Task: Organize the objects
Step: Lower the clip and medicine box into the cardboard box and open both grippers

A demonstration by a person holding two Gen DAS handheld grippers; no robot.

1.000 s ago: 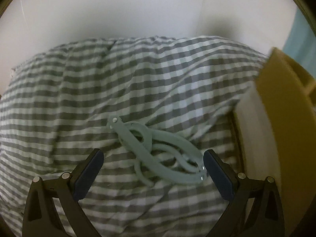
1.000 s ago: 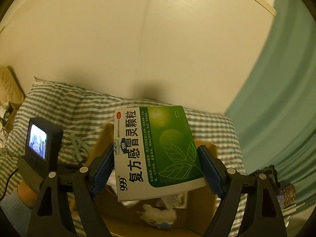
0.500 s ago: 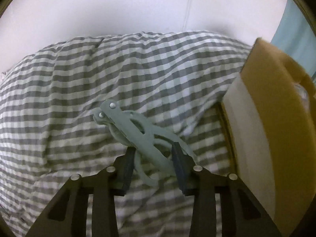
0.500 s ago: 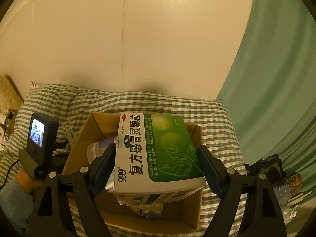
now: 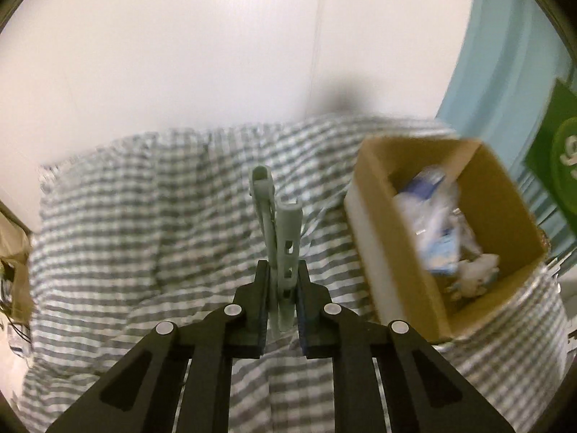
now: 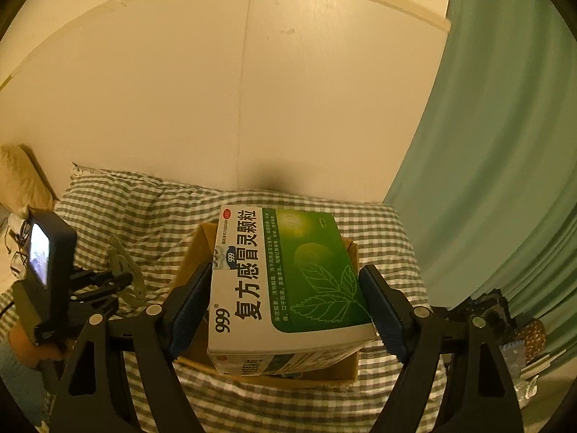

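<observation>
My left gripper [image 5: 282,281] is shut on a pale green folding hanger [image 5: 279,223] and holds it edge-on above the checked bedding [image 5: 144,234]. The hanger also shows in the right wrist view [image 6: 124,270]. A cardboard box [image 5: 371,249] with white and blue packets inside stands on the bed to its right. My right gripper [image 6: 286,306] is shut on a green and white medicine box [image 6: 285,278] and holds it over the cardboard box [image 6: 191,256]. The medicine box's green corner shows at the left wrist view's right edge [image 5: 557,158].
A white wall [image 5: 216,54] runs behind the bed. A green curtain [image 6: 505,144] hangs at the right. The other gripper's camera screen [image 6: 39,256] is at the left. Dark clutter [image 6: 487,310] lies beside the bed at the right.
My left gripper closed on the hanger, lifted it off the bedding and turned it edge-on, pulling back so the cardboard box came into view. My right gripper carried the medicine box over the cardboard box.
</observation>
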